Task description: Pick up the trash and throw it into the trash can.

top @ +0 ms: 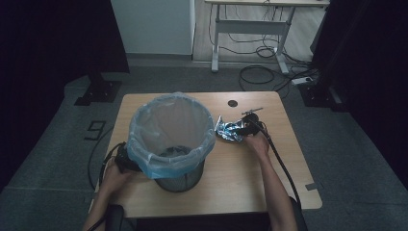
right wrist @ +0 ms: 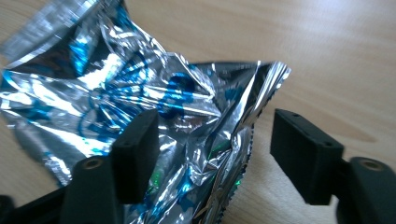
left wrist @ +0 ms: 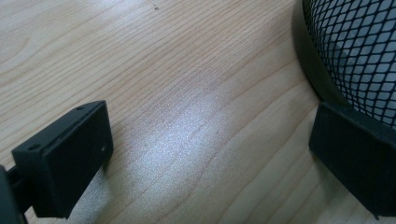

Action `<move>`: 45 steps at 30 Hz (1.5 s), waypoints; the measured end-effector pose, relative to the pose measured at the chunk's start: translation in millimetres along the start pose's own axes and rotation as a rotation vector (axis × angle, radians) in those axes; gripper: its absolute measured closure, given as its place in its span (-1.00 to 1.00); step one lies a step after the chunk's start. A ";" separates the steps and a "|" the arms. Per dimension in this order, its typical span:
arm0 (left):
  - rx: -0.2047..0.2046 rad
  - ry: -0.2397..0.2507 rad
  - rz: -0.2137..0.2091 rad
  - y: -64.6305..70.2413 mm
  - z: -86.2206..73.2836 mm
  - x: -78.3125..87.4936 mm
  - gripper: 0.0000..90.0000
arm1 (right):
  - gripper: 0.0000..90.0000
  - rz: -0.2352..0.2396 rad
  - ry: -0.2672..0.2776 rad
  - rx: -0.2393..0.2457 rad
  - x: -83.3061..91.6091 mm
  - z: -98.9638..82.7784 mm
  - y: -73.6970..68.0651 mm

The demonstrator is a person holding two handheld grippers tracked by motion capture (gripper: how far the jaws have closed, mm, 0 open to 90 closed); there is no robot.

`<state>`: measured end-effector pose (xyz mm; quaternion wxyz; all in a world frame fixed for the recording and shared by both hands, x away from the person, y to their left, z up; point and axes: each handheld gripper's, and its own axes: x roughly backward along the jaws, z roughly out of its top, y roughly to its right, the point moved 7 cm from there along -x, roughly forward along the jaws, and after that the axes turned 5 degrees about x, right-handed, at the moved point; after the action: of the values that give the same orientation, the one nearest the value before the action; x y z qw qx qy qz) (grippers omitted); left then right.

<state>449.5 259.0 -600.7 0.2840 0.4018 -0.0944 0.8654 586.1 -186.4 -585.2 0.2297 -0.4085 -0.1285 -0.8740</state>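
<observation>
A crumpled silver and blue foil wrapper [top: 227,130] [right wrist: 116,93] lies on the wooden table [top: 240,178], right of a black mesh bin [top: 185,180] lined with a pale blue bag [top: 144,156]. My right gripper [top: 240,131] [right wrist: 214,116] is open around the wrapper's near edge. One jaw lies against the foil and the other stands clear of it. My left gripper [top: 126,159] [left wrist: 210,109] is open and low on the table at the bin's left side. One of its jaws sits by the mesh wall [left wrist: 359,51], with bare wood between the two.
A dark round hole [top: 233,103] and a small thin metal object [top: 252,111] are on the table behind the wrapper. The right gripper's cable [top: 284,168] trails to the front edge. A white desk [top: 250,24] and floor cables stand beyond the table.
</observation>
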 end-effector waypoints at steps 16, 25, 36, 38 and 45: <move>-0.002 0.001 -0.001 0.1 0.3 -0.4 -1.00 | 0.87 0.046 -0.012 -0.015 8.4 -10.3 0.0; -0.001 0.002 0.002 0.1 0.3 -0.5 -1.00 | 0.87 0.102 0.004 0.021 39.5 -4.2 -5.4; -0.002 0.001 0.003 0.1 0.3 -0.4 -1.00 | 0.86 0.136 0.027 0.061 84.2 7.9 -12.5; -0.001 0.001 0.002 0.2 0.3 -0.5 -1.00 | 0.86 0.144 0.035 0.064 93.1 10.8 -13.3; 0.000 0.002 0.002 0.2 0.3 -0.5 -1.00 | 0.85 0.181 0.048 0.070 118.8 21.3 -20.4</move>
<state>449.8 258.6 -600.9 0.2831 0.4010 -0.0948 0.8661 523.1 -195.3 -480.6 0.3248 -0.3892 -0.1162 -0.8541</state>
